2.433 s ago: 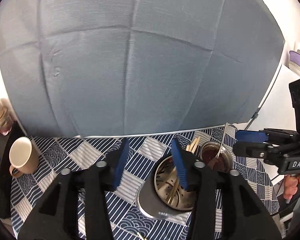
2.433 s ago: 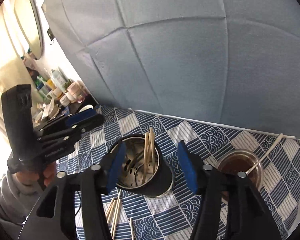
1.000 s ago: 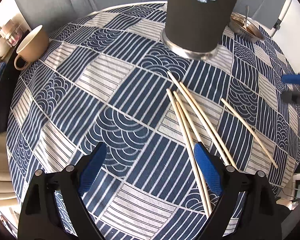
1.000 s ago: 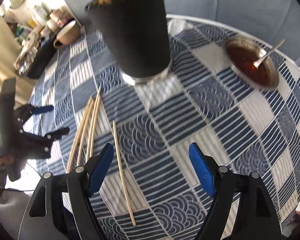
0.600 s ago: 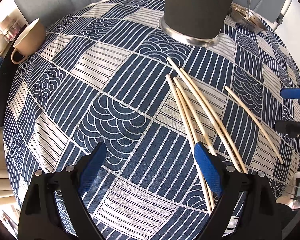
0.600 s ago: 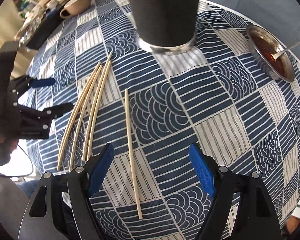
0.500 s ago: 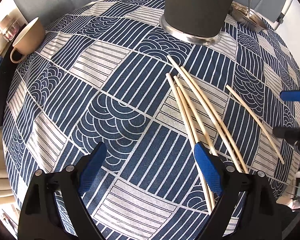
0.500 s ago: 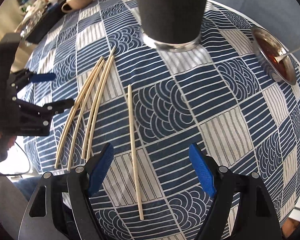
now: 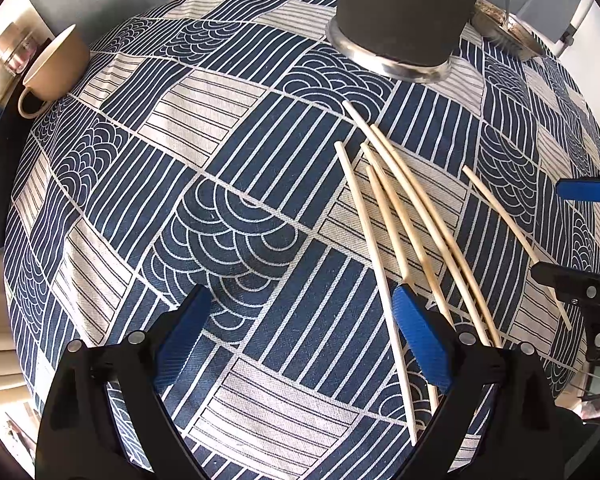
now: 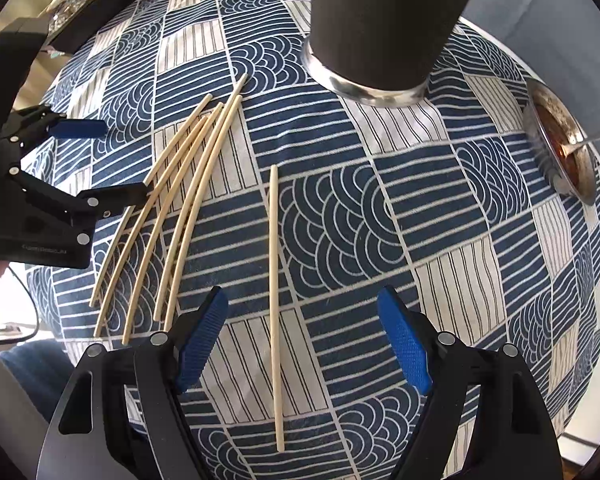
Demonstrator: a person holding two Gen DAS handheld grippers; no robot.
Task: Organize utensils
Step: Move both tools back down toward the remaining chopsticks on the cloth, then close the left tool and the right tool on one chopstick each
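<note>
Covering chopstick [image 9: 388, 208] ends: left claw [image 9: 300, 332] pad.

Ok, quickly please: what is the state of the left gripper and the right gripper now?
Left gripper: open, holding nothing, above the tablecloth.
Right gripper: open, holding nothing, the single chopstick lying between its fingers.

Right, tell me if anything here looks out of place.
Loose chopsticks lie on the tablecloth instead of in the dark holder: a fanned bunch near the left gripper, plus a single chopstick apart, between the right gripper's open fingers.
</note>
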